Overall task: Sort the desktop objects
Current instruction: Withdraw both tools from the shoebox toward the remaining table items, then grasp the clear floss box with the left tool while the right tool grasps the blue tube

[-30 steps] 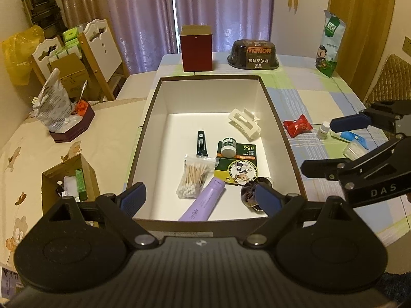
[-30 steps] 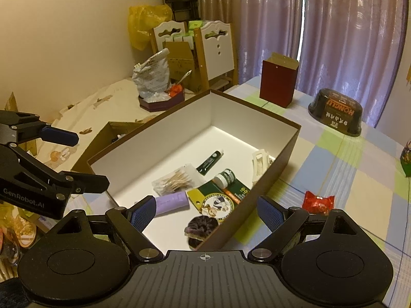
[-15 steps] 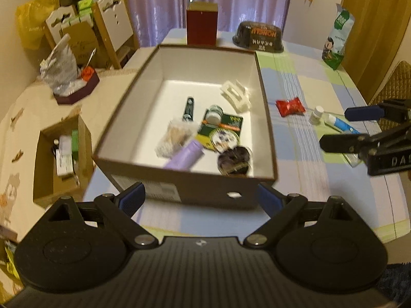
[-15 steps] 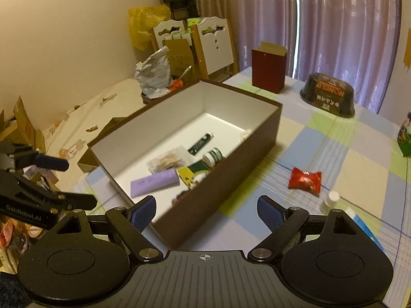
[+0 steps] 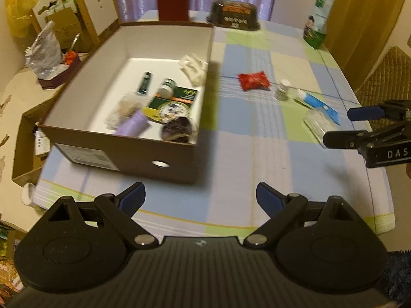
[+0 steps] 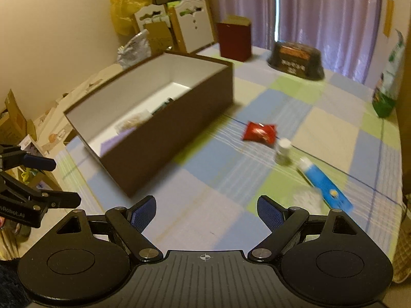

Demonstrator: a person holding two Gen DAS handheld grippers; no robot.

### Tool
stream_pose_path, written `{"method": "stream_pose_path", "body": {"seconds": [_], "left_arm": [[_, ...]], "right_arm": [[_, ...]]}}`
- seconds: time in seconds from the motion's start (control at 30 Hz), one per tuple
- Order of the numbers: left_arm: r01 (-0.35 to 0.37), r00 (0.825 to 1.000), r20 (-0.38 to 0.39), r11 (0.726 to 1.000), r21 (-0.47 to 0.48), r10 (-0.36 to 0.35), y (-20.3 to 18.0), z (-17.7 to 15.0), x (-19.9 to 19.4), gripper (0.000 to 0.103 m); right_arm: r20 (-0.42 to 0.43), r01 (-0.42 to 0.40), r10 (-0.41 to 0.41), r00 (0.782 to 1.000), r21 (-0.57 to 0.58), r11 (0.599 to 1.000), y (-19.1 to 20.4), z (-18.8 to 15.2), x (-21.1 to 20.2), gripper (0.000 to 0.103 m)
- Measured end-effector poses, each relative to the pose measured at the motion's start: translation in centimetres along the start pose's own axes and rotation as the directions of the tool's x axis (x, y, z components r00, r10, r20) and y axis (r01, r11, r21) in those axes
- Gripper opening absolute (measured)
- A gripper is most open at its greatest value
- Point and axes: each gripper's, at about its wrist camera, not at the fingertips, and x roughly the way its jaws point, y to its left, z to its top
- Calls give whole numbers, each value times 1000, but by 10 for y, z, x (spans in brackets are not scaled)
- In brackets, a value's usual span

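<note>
Checkered tabletop [image 6: 257, 97] carries a red packet [image 6: 259, 133]; right tool [image 6: 206, 211], fingers apart and empty, should straddle its short sides.

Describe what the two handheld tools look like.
Both are matte black. Each has two round, teardrop-shaped housings, silver pivot screws, a ribbed centre plate and blue pads on the fingers. The left tool reads "GenRobot.AI" on its side, the right tool "DAS". No cables or sleeves show.
</note>
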Motion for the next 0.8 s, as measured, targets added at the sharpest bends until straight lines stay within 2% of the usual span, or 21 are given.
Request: {"method": "stream_pose_path", "body": {"seconds": [0.4,0.8], "left_arm": [[24,999,-35,999,37,-23,-64,-3,31,90],[15,998,-54,998,56,-12,-89,13,59,90]], "right_arm": [[-45,55,-52,998,64,996,-70,-32,-13,88],[-64,101,-93,994,134,986,-142,-40,-5,88]]}}
